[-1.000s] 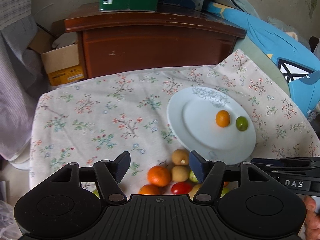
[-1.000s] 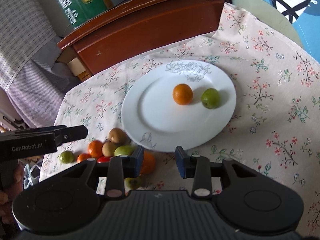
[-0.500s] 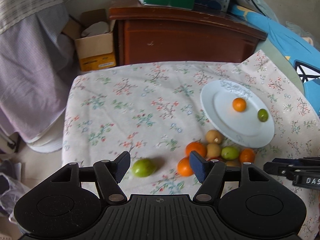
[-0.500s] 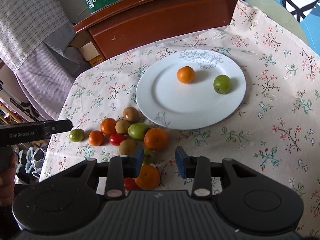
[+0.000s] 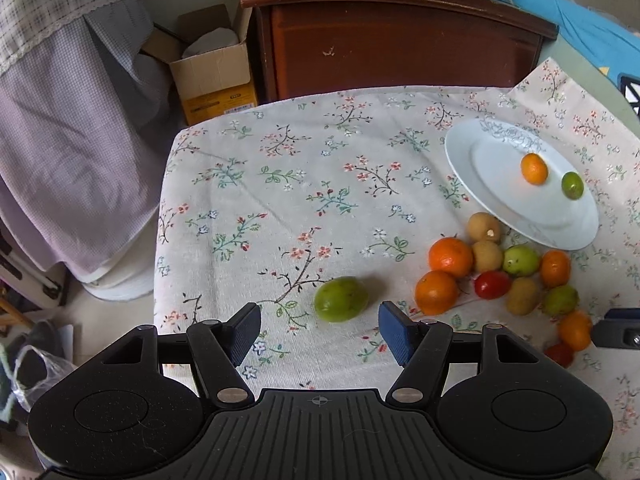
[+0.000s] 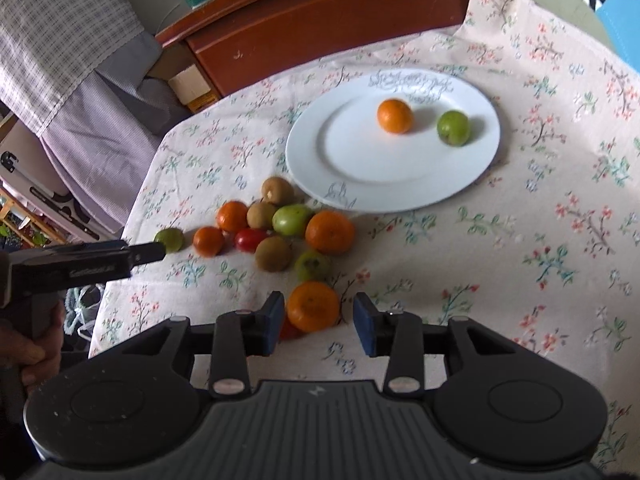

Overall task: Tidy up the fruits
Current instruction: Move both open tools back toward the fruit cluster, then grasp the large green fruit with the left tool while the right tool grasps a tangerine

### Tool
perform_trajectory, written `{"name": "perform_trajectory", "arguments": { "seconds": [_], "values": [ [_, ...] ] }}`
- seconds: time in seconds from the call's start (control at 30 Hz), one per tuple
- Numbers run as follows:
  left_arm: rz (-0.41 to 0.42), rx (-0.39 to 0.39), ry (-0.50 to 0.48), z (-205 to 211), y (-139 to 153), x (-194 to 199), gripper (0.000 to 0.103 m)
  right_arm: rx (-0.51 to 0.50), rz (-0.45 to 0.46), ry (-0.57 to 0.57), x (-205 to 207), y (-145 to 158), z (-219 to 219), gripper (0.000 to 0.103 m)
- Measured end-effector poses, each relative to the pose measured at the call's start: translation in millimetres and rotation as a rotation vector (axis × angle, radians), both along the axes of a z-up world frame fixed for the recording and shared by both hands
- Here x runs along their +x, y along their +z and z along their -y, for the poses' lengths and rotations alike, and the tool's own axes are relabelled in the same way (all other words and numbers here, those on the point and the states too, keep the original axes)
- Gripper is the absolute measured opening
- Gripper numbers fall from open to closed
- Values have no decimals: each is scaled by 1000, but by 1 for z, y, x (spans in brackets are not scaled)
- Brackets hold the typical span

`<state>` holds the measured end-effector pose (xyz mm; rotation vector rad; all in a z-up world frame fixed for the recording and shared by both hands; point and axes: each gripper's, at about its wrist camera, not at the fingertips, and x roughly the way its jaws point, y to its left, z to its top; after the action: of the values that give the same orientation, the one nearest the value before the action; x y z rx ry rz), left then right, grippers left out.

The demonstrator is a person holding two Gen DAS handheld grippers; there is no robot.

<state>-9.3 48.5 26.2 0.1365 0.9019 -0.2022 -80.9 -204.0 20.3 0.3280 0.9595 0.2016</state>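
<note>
My left gripper (image 5: 320,332) hangs open and empty, with a lone green fruit (image 5: 341,299) just ahead of its fingertips and untouched. A second ago it faced the pile; it has swung left and dipped towards this stray, which I judge is its next pick. My right gripper (image 6: 319,324) has drawn back, and an orange (image 6: 313,306) now sits between its jaws, which are opening, pads not pressing it, so neither tool is carrying anything. Beyond them on the tablecloth (image 5: 320,184) I count four oranges, three green fruits, three brown fruits and two red ones; the plate (image 6: 360,152) holds only one orange and one green fruit, so most remains to do
</note>
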Motion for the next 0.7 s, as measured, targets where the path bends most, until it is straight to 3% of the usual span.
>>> {"name": "perform_trajectory", "arguments": {
  "seconds": [0.57, 0.7],
  "values": [
    [17, -15, -66, 8, -20, 12, 63, -39, -27, 13, 11, -15, -13, 43],
    [19, -21, -75, 9, -22, 13, 55, -40, -22, 11, 11, -16, -15, 41]
  ]
}}
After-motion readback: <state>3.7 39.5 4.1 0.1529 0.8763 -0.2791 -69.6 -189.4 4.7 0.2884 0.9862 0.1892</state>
